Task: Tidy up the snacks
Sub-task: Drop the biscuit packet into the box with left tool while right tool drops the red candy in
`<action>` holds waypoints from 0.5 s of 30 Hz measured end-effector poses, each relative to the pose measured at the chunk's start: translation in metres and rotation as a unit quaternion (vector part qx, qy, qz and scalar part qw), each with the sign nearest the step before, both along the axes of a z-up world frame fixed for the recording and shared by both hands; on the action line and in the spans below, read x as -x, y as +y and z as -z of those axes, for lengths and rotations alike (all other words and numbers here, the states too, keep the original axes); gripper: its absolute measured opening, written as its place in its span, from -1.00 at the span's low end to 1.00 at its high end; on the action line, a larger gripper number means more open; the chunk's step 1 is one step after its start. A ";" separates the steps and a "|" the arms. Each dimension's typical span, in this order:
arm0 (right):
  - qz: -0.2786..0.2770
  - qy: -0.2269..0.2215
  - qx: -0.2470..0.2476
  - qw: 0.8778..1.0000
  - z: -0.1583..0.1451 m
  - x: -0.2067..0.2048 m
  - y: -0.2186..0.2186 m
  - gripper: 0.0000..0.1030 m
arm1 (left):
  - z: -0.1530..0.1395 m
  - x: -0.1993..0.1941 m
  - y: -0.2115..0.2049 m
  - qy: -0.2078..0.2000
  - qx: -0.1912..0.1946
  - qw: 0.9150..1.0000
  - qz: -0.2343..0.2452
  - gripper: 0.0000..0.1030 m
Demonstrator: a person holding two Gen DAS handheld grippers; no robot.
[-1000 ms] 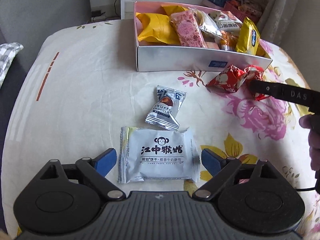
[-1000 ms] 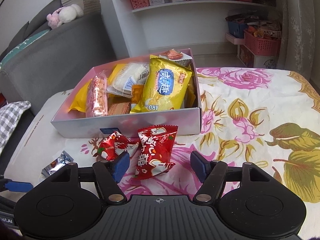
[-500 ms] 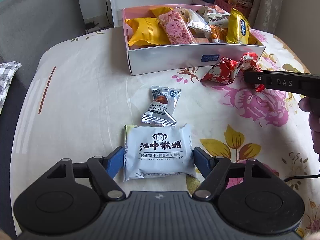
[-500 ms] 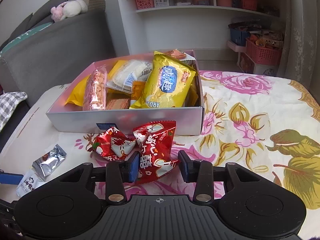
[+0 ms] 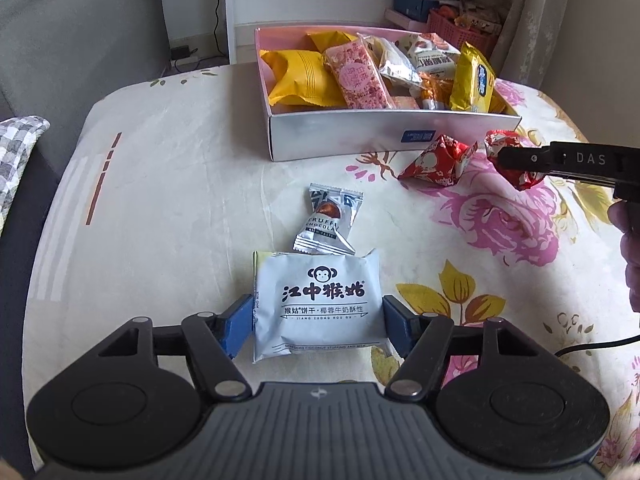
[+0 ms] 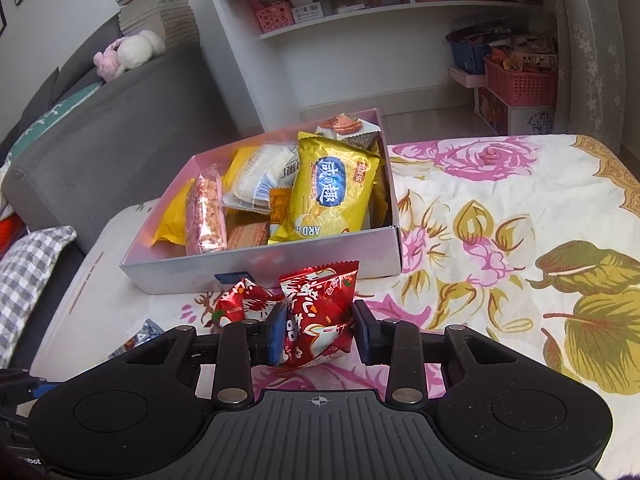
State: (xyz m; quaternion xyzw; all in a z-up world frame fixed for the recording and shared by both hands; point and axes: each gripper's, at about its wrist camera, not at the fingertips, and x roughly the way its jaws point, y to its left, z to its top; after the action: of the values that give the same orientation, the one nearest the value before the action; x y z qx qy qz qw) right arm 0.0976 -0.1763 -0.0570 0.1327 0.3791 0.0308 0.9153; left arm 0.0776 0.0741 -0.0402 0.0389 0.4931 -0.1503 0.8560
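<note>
Floral tablecloth, grey sofa, white shelves, left gripper clamping biscuit packet, right gripper clamping red packet

Left wrist view looks steeply down along its gripper onto a floral tablecloth, close above it, facing a snack box. Right wrist view looks less steeply, from the opposite near corner, toward shelves. Both share the snack box and red packets before it.

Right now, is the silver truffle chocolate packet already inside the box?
No, the truffle chocolate packet lies on the tablecloth outside the box, just beyond the white monkey-logo packet.
</note>
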 end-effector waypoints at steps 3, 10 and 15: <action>-0.001 -0.002 -0.016 1.000 -0.007 0.003 0.000 -0.35 | -0.010 0.000 0.003 -0.013 0.011 1.000 -0.005 0.25; 0.004 -0.017 -0.057 0.998 -0.025 0.000 0.007 -0.35 | -0.033 -0.014 0.006 -0.059 0.037 0.997 -0.033 0.25; 0.001 -0.038 -0.074 0.997 -0.037 -0.014 0.016 -0.35 | -0.043 -0.037 -0.004 -0.106 0.036 0.993 -0.034 0.26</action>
State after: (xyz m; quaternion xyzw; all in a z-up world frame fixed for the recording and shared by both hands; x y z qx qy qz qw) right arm 0.1113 -0.1600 -0.0196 0.1993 0.3408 0.0632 0.9166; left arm 0.1143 0.0698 0.0031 0.0068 0.3952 -0.1341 0.9087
